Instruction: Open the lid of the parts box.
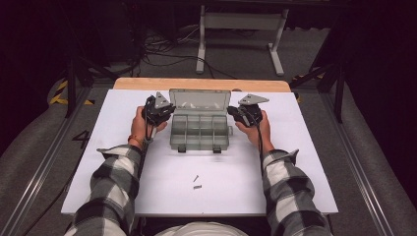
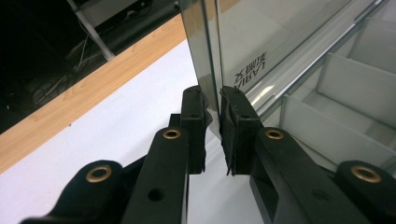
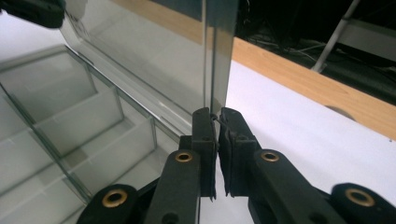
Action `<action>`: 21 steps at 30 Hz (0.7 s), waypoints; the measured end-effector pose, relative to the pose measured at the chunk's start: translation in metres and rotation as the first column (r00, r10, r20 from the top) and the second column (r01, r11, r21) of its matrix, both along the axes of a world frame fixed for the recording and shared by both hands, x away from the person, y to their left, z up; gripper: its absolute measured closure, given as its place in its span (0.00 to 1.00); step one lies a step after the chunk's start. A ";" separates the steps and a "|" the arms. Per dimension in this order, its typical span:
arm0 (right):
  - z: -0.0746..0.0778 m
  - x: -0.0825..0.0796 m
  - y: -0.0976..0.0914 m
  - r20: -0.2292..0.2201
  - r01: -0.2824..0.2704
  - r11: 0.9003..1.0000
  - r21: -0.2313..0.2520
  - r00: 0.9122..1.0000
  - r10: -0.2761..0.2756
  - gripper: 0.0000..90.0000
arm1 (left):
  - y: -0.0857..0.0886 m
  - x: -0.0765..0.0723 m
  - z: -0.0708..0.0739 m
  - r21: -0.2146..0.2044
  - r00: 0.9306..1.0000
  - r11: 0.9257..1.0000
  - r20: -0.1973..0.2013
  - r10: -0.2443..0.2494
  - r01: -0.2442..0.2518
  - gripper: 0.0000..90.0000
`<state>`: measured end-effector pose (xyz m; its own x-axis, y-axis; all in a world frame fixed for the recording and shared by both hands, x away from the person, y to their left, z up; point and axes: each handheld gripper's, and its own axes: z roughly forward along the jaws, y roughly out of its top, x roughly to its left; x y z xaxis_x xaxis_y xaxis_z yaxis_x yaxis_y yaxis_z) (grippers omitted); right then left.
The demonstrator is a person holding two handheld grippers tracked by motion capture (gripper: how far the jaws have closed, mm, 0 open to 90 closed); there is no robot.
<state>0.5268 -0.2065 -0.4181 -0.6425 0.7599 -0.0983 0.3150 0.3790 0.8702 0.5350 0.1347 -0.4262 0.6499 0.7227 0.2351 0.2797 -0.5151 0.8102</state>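
Organizer box [image 1: 200, 130]: clear smoky plastic, glossy, smooth; its raised lid [image 1: 199, 99] same plastic, catching reflections. Under the box, table sheet [image 1: 147, 182] white, matt, paper-like; behind the box, a bare wood edge strip [image 1: 201, 84], light, smooth. Left gripper [image 2: 213, 109] and right gripper [image 3: 217, 119]: matt black plastic, brass-coloured metal rivets. In front of the box, small metal screws [image 1: 196, 183]. Sleeves [image 1: 110, 189] checked cloth.

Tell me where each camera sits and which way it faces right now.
High view: above the person's side, looking forward and down at the table; both forearms, left gripper, right gripper.
Left gripper view: on that gripper, facing the lid edge it pinches.
Right gripper view: on that gripper, pinching the lid's other edge.
Shared: organizer box, lid upright.
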 end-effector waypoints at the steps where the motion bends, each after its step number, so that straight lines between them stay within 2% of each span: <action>1: -0.001 0.001 0.001 -0.004 0.003 1.000 -0.007 1.000 -0.003 0.94 | -0.001 0.001 0.000 0.001 1.000 1.000 -0.001 0.003 -0.003 0.89; 4: -0.004 0.003 0.002 -0.009 0.016 1.000 -0.015 1.000 -0.016 0.95 | -0.002 0.003 -0.001 0.010 1.000 1.000 0.005 0.004 -0.004 0.89; 9: -0.006 0.005 0.001 -0.010 0.025 1.000 0.005 1.000 -0.024 0.95 | -0.003 0.007 0.000 0.008 1.000 1.000 0.002 0.008 -0.008 0.89; 10: -0.006 0.005 0.001 -0.010 0.025 1.000 0.010 1.000 -0.025 0.95 | -0.003 0.008 0.000 0.023 1.000 1.000 0.004 0.010 -0.010 0.89; 17: -0.008 0.009 0.003 -0.018 0.032 0.999 0.009 0.999 -0.032 0.93 | -0.001 0.010 -0.001 -0.010 1.000 1.000 -0.010 0.012 -0.012 0.90; 21: -0.010 0.011 0.004 -0.026 0.041 0.999 0.015 0.999 -0.041 0.93 | -0.003 0.009 -0.002 0.008 1.000 1.000 -0.009 0.026 -0.026 0.89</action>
